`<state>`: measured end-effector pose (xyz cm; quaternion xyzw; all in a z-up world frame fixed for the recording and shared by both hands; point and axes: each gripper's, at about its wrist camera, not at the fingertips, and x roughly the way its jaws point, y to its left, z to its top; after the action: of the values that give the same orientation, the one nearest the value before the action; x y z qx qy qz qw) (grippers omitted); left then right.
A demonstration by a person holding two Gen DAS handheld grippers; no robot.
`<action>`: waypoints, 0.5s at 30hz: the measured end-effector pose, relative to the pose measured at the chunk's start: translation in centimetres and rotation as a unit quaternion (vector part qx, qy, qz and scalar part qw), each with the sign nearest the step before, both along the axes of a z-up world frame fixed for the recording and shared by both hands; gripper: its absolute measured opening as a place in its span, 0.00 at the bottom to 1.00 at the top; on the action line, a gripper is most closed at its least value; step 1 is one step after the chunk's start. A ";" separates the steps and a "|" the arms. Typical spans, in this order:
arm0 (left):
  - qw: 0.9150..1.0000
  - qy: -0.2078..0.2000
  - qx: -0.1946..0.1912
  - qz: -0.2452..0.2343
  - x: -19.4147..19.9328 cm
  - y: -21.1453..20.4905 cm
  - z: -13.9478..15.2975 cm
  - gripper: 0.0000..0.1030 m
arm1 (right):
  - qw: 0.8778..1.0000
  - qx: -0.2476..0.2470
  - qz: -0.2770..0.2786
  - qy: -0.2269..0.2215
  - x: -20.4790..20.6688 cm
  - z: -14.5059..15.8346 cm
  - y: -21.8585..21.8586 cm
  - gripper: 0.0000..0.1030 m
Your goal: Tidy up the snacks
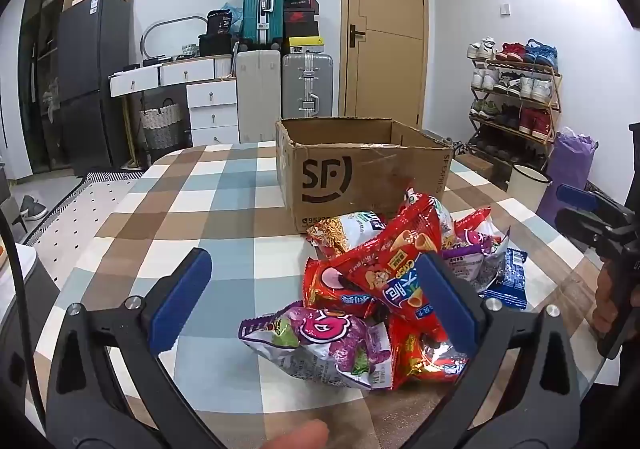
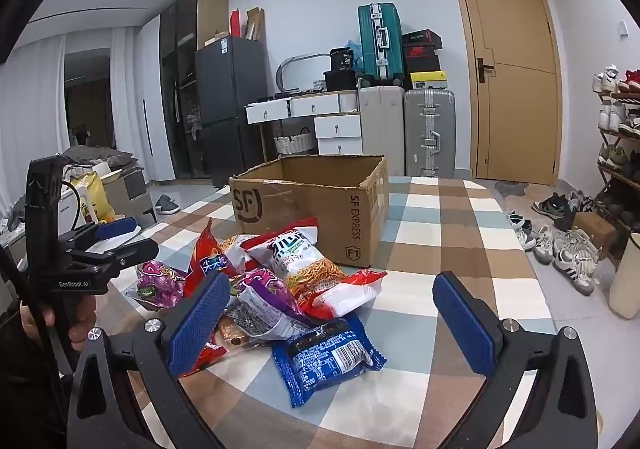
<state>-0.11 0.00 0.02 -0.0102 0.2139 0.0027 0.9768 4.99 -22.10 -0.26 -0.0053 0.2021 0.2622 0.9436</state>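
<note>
The snacks were a loose heap of crinkled foil packets lying on the checked tablecloth (image 1: 168, 209), directly in front of an open-topped cardboard box (image 1: 360, 173) printed with an SF logo. Nearest the left gripper (image 1: 316, 301) lay a purple-and-silver packet (image 1: 320, 345), just ahead of and below its fingertips, with a long red packet (image 1: 384, 261) slanting over the pile beyond it and touching the gripper's right-hand pad. The left gripper's jaws stood wide apart, holding nothing.

The right wrist view showed the same heap from the other side. There a blue packet (image 2: 328, 353) with a barcode lay closest, between the spread fingers of the right gripper (image 2: 340, 317), which was likewise wide and empty. Behind the blue one sat a white-and-red noodle packet (image 2: 316, 265), leaning toward the box.

Only the right wrist view showed the blue packet whole; from the left it peeked out at the far edge of the pile. The left view alone showed the purple packet's full face. Each camera caught the other gripper at the frame's edge.
</note>
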 end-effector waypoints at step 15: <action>1.000 0.006 -0.007 0.000 -0.1 0.1 -0.1 0.99 | 1.000 -0.003 0.002 0.001 0.2 -0.1 0.0 1.00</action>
<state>-0.20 0.08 -0.11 -0.0169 0.2198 0.0011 0.9754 5.15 -22.06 -0.34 -0.0080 0.2038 0.2636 0.9428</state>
